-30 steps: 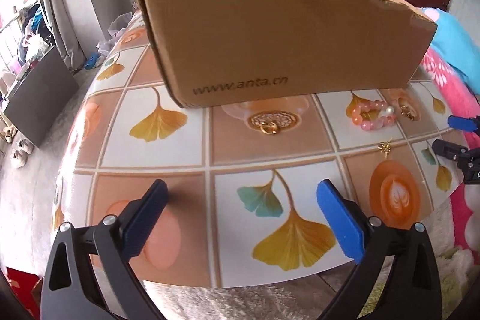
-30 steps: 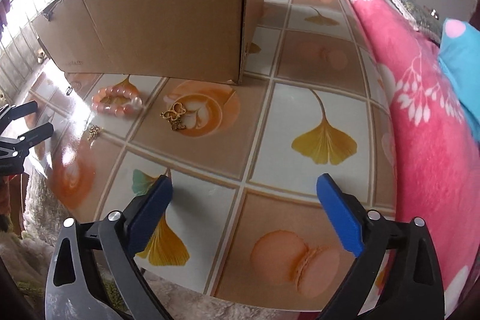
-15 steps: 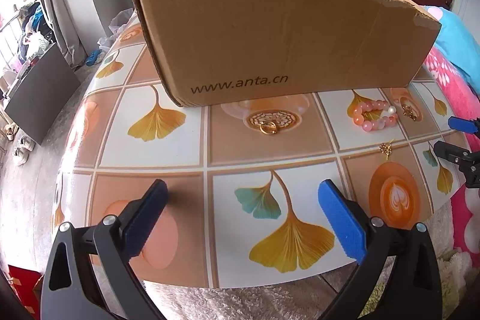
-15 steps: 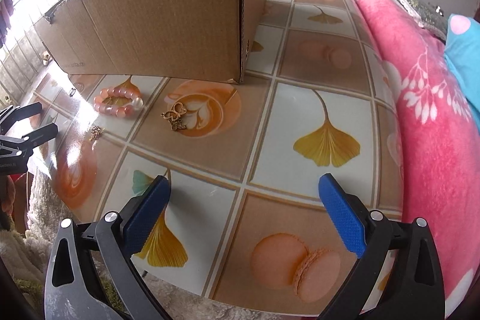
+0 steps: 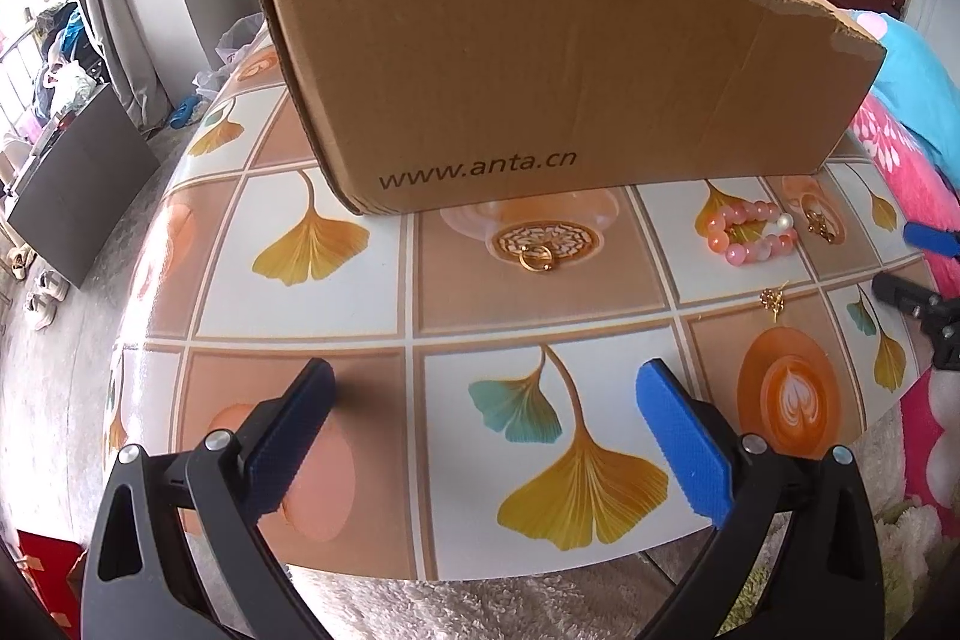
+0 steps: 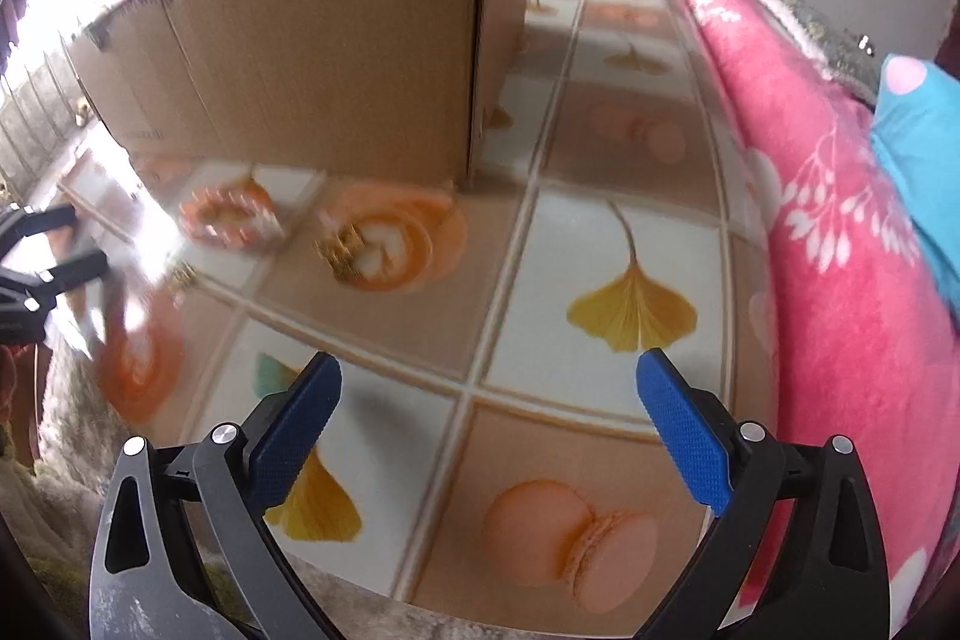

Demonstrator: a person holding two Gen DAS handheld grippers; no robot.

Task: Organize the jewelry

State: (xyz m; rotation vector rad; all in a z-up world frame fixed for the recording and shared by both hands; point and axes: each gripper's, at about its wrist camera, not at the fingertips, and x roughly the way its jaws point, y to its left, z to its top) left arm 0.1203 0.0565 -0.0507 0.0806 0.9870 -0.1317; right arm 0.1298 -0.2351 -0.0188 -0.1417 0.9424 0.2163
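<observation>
Right wrist view smeared by motion blur: the jewelry there reads only as soft shapes. Left wrist view sharp.

Cardboard box (image 5: 540,58) stands on the counter (image 5: 300,316), printed side facing the near edge. Its inside is hidden from both cameras. Torn top rim. It covers the far part of a clear dish (image 5: 534,220); only the dish's near rim shows, with a patterned gold disc (image 5: 543,238) in it.

Gold ring (image 5: 537,262) lies at that disc's near edge, touching or overlapping it. Pink bead bracelet (image 5: 750,232) lies just in front of the box toward the counter's right edge; a gold pendant (image 5: 819,223) sits just beside it, farther right. Small gold earring (image 5: 774,301) lies nearer the front edge, apart from the bracelet. In the blurred view the pendant is perhaps a butterfly form; not certain.

Left gripper (image 5: 480,436) hovers over the front edge, fingers spread wide, nothing between them. Right gripper (image 6: 489,430) likewise spread and empty, over the counter's right side beside a pink blanket (image 6: 840,232). The right gripper is cut off at the left view's right margin.

Bare counter lies between both grippers and the jewelry.
</observation>
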